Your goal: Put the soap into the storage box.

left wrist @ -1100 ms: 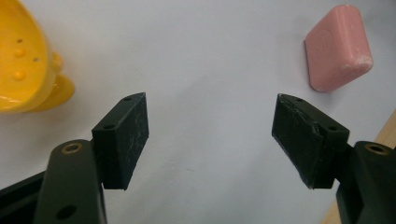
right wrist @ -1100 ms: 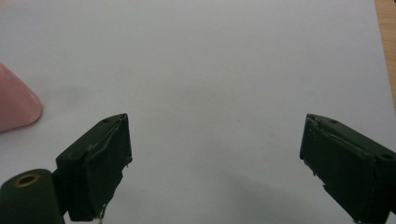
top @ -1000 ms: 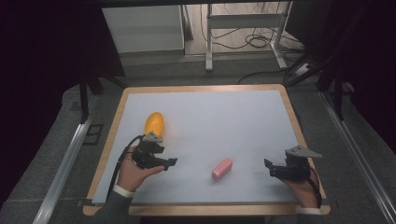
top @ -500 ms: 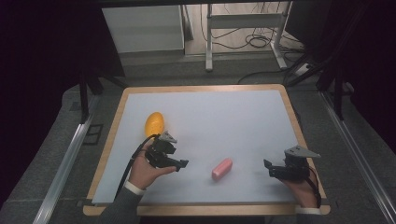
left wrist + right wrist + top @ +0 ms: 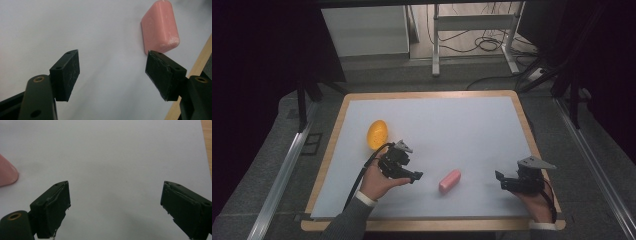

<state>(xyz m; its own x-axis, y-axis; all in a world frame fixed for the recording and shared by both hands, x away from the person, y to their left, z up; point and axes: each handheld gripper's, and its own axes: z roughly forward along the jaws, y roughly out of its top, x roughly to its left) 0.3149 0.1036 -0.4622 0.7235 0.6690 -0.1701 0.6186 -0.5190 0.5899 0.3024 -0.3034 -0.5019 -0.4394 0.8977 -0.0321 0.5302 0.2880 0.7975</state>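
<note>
While the pale work surface (image 5: 472,130) with its wooden border takes up the middle of the high view, 2 hand-held grippers sit in the lower part of that frame. The left gripper (image 5: 416,176) is held in the person's left hand (image 5: 377,183) at lower centre-left, its tips pointing toward the right of the frame. In the left gripper view its jaws are spread wide with nothing between them, and the bare surface shows through the gap. A pink bar (image 5: 449,181), soap-like in shape, lies flat on the surface just right of those tips in the high view; in the left gripper view it sits at the upper right (image 5: 160,27), just beyond the right-hand jaw and apart from it.

The right gripper (image 5: 503,181) is held in the right hand (image 5: 539,205) at the lower right of the high view, pointing left toward the bar and well apart from it. In the right gripper view its jaws are also spread wide and empty, and the rounded end of the bar (image 5: 7,173) peeks in at the left edge.

An orange-yellow egg-shaped object (image 5: 377,134) rests on the surface at centre-left of the high view, above and to the left of the left gripper.
</note>
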